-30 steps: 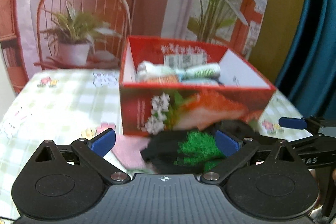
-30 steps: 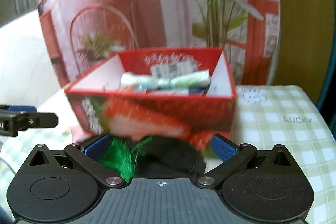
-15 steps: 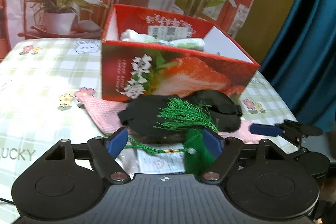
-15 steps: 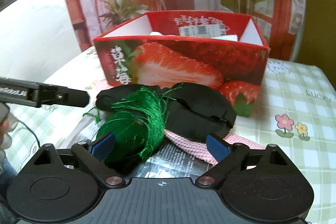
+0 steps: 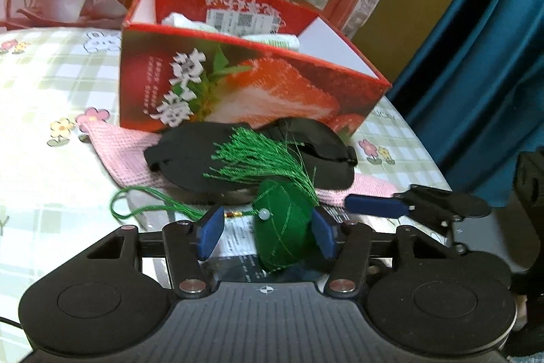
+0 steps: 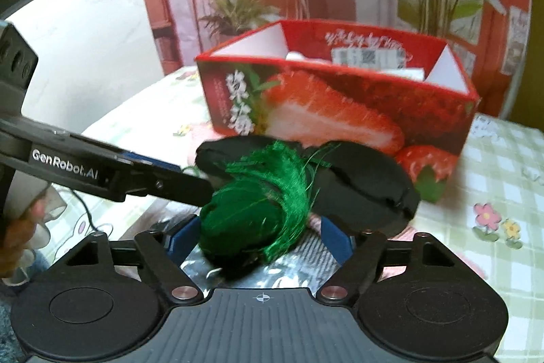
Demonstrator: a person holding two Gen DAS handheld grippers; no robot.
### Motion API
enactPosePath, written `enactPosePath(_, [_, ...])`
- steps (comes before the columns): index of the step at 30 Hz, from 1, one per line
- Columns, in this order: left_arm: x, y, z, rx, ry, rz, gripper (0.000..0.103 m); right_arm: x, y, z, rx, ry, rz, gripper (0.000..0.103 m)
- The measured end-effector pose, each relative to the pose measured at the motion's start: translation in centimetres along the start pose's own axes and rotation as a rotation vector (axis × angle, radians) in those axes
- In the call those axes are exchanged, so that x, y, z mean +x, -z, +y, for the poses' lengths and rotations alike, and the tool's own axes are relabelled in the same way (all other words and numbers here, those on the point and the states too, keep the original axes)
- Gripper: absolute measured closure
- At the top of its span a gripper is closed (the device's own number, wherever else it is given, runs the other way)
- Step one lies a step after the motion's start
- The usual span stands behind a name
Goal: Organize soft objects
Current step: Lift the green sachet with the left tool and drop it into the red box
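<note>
Left wrist view: left gripper (image 5: 268,233) straddling the green sachet (image 5: 284,227), one finger (image 5: 324,235) touching its side, the other finger (image 5: 210,232) apart from it, so fingers part-closed and not yet clamped. Tassel (image 5: 261,159) fanned over the black eye mask (image 5: 251,155), cord loop (image 5: 142,203) trailing on the table (image 5: 40,111).

Right wrist view: right gripper (image 6: 260,240) spread wide around the same sachet (image 6: 244,220), fingers clear of it, gripping nothing.

Partly done, by the look of it: strawberry box (image 5: 244,80) already holding several pale packets (image 5: 272,39), blurred and hard to name. Left outside: sachet, eye mask, and pink knitted cloth (image 5: 119,152) under the mask, all just in front of the box.

In the way: both grippers crowding one small item, tips nearly meeting; tassel threads lying on the mask, likely to snag or drag it; cord liable to catch. Printed sheet (image 5: 238,244) beneath the sachet. Box wall standing between sachet and opening, so lift needed.
</note>
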State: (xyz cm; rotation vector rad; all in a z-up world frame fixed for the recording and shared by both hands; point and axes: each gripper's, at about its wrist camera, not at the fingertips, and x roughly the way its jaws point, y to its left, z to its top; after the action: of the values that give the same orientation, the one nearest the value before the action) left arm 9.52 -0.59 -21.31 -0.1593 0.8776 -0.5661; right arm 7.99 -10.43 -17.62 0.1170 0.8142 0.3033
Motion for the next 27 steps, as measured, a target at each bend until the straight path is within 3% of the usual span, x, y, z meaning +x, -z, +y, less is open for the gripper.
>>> enactPosePath(8, [2.4, -0.1, 0.5, -0.038, 0.095, 0.064, 0.045, 2.7, 0.5, 0.6, -0.018, -0.057, 0.057, 0.041])
enactPosePath(12, [2.9, -0.4, 0.5, -0.052, 0.128, 0.068, 0.049, 2.6, 0.3, 0.2, -0.002, -0.077, 0.043, 0.052])
enactPosePath(18, [1.0, -2.6, -0.5, -0.009, 0.154, -0.013, 0.049, 1.1, -0.9, -0.5, 0.014, -0.087, -0.021, 0.054])
enactPosePath(27, [-2.8, -7.9, -3.0, 0.096, 0.156, -0.179, 0.05, -2.5, -6.6, -1.2, -0.042, -0.081, -0.194, 0.054])
